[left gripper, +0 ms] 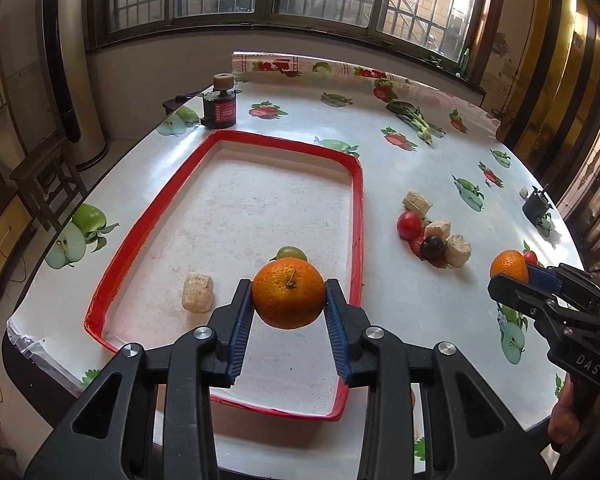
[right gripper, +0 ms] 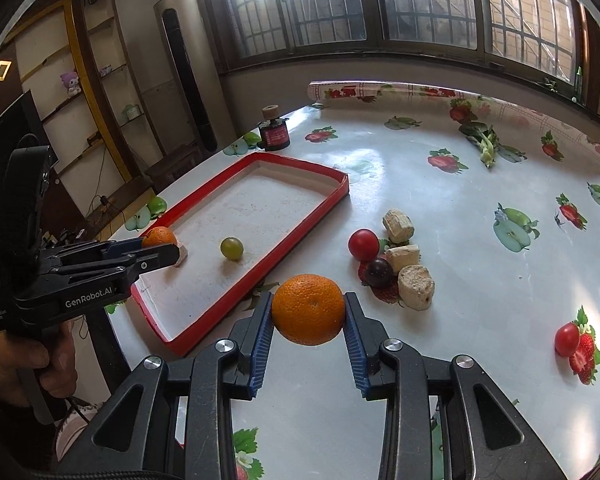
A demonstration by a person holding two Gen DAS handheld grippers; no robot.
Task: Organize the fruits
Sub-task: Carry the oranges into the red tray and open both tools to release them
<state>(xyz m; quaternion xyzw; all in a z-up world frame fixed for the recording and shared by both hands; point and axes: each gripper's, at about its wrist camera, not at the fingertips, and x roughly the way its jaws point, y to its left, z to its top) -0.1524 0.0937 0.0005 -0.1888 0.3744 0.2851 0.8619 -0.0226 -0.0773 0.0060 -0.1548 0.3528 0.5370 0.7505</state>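
We hold two dimpled oranges — one (left gripper: 288, 294) pinched in the left claw (left gripper: 289, 300) above the red-rimmed tray (left gripper: 358, 216), one (right gripper: 309, 309) in the right claw (right gripper: 309, 314) over the glossy table (right gripper: 480, 280). Beyond the left claw lie a green grape (left gripper: 290, 253) and one cork-like block (left gripper: 196, 293); ahead of the right — three blocks, two tomatoes, one dark plum.

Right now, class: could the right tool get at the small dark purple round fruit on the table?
Probably not yet. The right tool is shut on an orange tangerine, so it has no free grip. The small dark purple round fruit lies just ahead, crowded by a red tomato and beige cylindrical blocks.
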